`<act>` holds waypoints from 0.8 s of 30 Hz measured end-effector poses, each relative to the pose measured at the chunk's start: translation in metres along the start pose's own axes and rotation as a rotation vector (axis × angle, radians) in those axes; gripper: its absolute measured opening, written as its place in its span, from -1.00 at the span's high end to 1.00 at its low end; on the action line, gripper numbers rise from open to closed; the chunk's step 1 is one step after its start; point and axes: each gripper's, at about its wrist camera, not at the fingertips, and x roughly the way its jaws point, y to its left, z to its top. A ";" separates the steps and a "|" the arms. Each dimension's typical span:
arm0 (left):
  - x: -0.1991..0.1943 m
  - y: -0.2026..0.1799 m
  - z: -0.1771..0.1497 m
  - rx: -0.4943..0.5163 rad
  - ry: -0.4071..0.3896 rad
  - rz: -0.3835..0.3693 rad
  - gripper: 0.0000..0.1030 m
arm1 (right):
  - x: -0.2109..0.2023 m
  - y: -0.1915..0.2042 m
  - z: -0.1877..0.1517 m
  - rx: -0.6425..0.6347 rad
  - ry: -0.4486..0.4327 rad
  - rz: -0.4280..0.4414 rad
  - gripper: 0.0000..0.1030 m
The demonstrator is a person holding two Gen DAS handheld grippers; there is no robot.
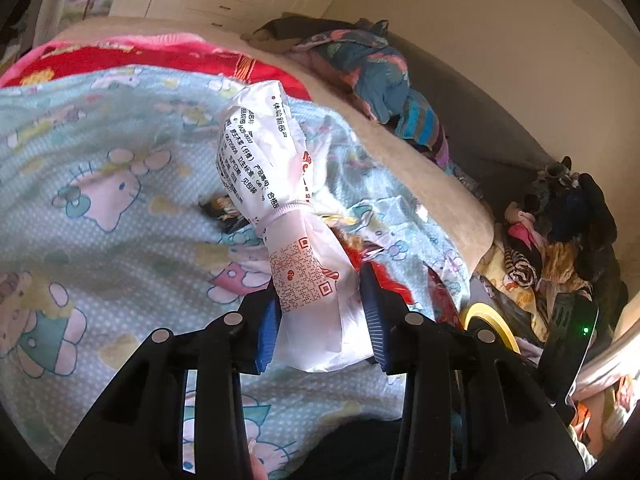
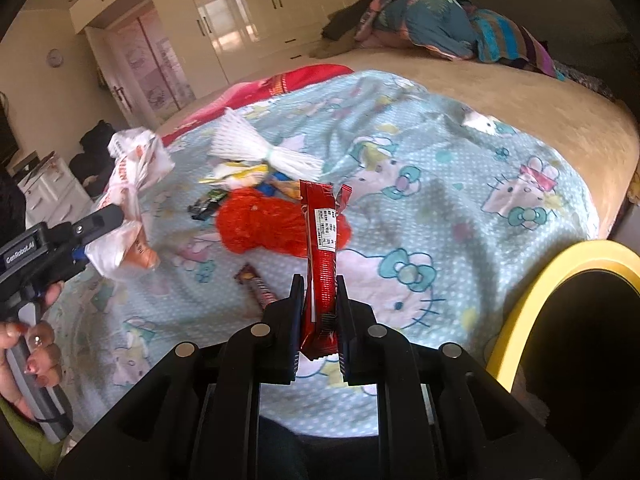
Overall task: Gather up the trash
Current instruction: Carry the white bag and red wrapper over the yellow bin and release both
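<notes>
1. Warm daylight fills both views, bright on the blanket [image 2: 460,184].
2. Glare bounces off the glossy wardrobe doors [image 2: 224,20].
3. Fisheye bending curves the bed edge [image 2: 592,128]; corners fall black.
4. The white bag [image 1: 276,184] looks slightly overexposed, its far edges soft.
5. Gripper bodies sit in deep shadow.
</notes>
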 end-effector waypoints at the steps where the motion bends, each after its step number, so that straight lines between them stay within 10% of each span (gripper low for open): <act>1: -0.001 -0.002 0.000 0.006 -0.004 -0.003 0.41 | -0.002 0.002 0.001 -0.004 -0.004 0.005 0.72; 24: -0.010 -0.064 -0.010 0.155 -0.006 -0.111 0.41 | -0.049 -0.010 0.005 0.025 -0.100 -0.029 0.72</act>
